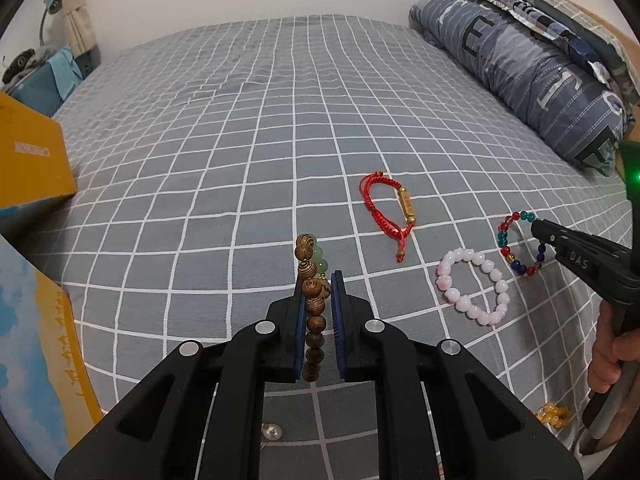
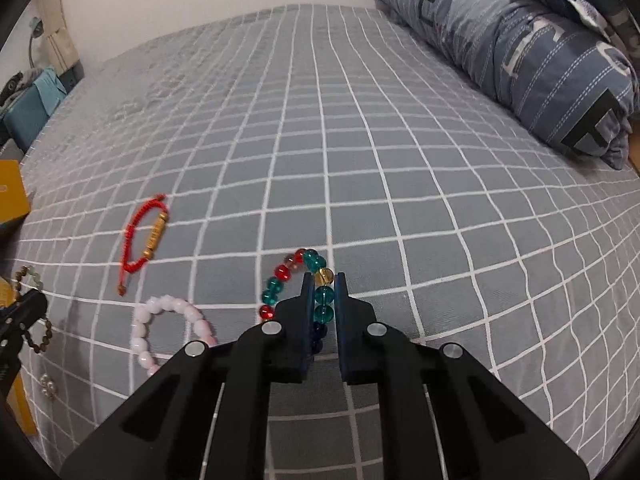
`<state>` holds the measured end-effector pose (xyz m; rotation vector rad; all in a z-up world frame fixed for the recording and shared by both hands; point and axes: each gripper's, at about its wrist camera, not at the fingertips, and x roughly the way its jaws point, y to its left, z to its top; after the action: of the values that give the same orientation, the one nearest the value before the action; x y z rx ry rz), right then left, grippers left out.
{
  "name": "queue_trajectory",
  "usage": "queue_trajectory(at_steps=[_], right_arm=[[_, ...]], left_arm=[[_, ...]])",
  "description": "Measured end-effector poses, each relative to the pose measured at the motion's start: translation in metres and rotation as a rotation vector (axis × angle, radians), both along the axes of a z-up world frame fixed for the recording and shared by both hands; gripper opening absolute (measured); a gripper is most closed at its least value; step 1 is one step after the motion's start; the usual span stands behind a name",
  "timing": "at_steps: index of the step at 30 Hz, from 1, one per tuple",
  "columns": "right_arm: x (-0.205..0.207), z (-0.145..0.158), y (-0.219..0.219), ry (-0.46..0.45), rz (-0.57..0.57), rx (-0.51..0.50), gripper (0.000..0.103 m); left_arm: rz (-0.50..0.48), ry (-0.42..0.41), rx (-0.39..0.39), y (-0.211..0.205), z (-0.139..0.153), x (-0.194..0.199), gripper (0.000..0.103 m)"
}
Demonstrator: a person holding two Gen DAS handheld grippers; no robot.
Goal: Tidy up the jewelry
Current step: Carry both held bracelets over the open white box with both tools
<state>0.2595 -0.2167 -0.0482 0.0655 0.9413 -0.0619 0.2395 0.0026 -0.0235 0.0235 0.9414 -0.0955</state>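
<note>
My left gripper [image 1: 318, 280] is shut on a brown wooden bead bracelet [image 1: 310, 276] with a few green beads, held above the grey checked bed sheet [image 1: 224, 152]. My right gripper [image 2: 323, 280] is shut on a multicolour glass bead bracelet [image 2: 298, 280], which also shows in the left wrist view [image 1: 516, 244]. A red cord bracelet with a gold bar [image 1: 394, 210] and a pink bead bracelet [image 1: 474, 286] lie flat on the sheet between the two grippers. The pink bracelet [image 2: 168, 328] is partly hidden behind my right gripper.
A yellow box [image 1: 32, 156] sits at the left, and another yellow and blue box [image 1: 48, 356] nearer. A folded blue quilt [image 1: 520, 60] lies at the back right. A yellow bead piece [image 1: 554, 414] and a small pearl piece [image 1: 272, 432] lie near the front.
</note>
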Motion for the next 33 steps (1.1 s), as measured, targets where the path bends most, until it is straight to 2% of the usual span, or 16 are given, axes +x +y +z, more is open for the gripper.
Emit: queue_trajectory(at_steps=[12,33], right_arm=[[-0.019,0.030,0.011,-0.085,0.035,0.017,0.009],[-0.063,0.084,0.024,-0.148,0.050,-0.017,0.009]], left_arm=[[0.004,-0.028,-0.005,0.000,0.021,-0.016,0.011],[0.046,-0.094,-0.003,0.014,0.074,-0.059,0.011]])
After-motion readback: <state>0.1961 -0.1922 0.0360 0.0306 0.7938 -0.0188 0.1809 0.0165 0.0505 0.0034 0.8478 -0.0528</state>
